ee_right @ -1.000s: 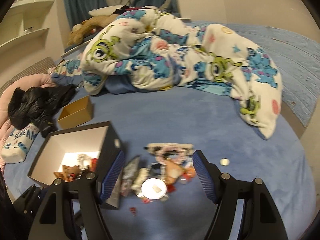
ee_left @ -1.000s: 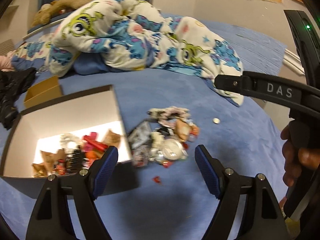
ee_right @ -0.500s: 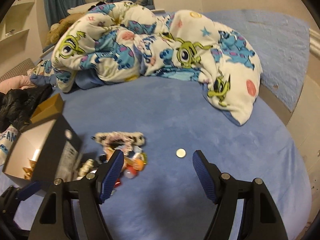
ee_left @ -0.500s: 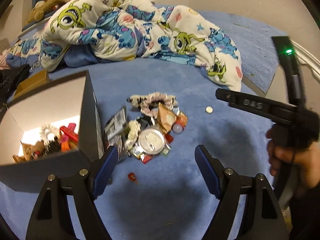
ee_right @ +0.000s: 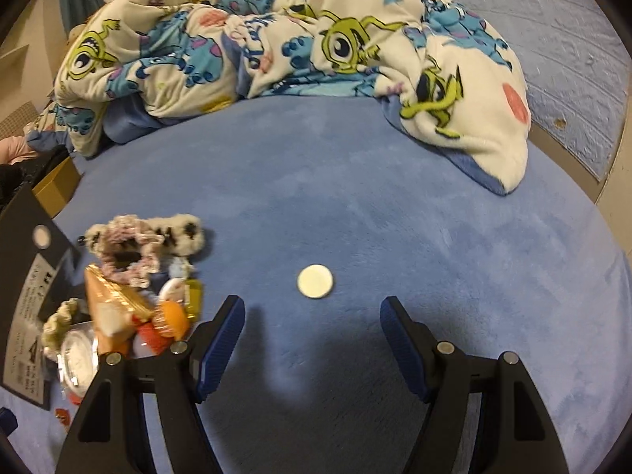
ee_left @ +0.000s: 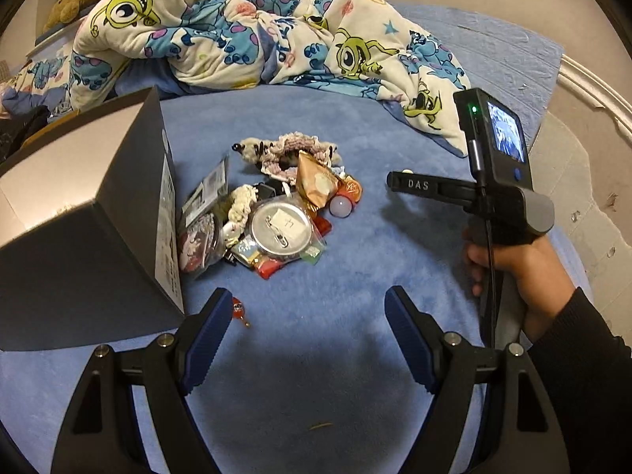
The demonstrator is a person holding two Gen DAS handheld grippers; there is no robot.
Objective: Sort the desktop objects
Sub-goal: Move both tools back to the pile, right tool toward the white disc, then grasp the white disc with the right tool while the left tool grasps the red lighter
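Observation:
A pile of small objects (ee_left: 272, 213) lies on the blue bed cover: a round tin lid (ee_left: 280, 229), fuzzy scrunchies (ee_left: 288, 150), snack packets and candies. It also shows in the right wrist view (ee_right: 130, 300) at the left. A dark box (ee_left: 91, 213) stands left of the pile. A small white disc (ee_right: 315, 281) lies alone, just ahead of my open, empty right gripper (ee_right: 312, 339). My left gripper (ee_left: 304, 335) is open and empty, below the pile. A tiny red piece (ee_left: 239, 311) lies by its left finger.
A rumpled monster-print blanket (ee_left: 245, 35) covers the far side of the bed and shows in the right wrist view (ee_right: 276, 35). A small cardboard box (ee_right: 55, 185) sits at the far left. The bed edge and floor (ee_left: 584, 181) lie to the right.
Both grippers moved right and closer to the bed. The white disc now sits centred ahead of the right gripper; the pile slid left. The box interior is out of the left view.

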